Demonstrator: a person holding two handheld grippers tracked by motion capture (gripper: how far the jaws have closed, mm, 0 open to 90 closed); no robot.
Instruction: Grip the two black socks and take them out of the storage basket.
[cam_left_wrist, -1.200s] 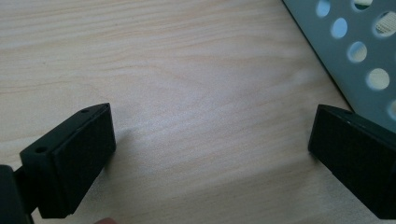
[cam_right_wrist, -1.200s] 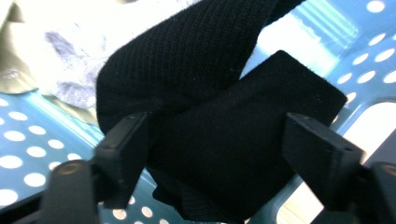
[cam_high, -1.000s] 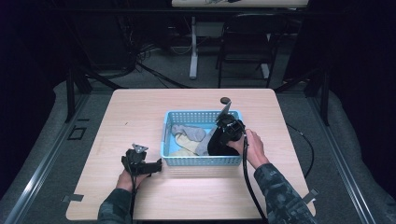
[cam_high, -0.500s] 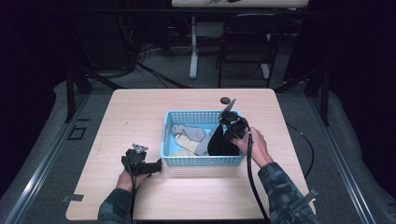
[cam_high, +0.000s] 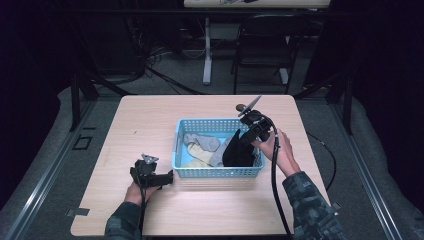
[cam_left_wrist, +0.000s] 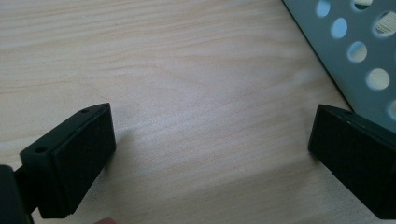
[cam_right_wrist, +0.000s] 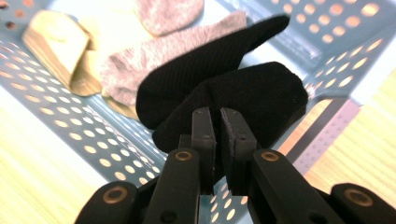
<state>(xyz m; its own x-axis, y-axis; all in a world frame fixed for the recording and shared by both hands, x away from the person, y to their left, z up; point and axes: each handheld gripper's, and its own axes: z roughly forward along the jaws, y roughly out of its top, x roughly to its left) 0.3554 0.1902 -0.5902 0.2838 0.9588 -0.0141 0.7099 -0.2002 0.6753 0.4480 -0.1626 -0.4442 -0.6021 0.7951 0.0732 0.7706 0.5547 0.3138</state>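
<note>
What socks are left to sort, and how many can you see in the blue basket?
4: a black sock clamped in the right gripper, two grey socks mid-basket, one cream sock at front. More may lie hidden underneath.

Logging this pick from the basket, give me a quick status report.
Right tongs shut on black sock, lifting it above blue basket. Left tongs open, resting on table. Grey socks in basket; nothing in the way.
</note>
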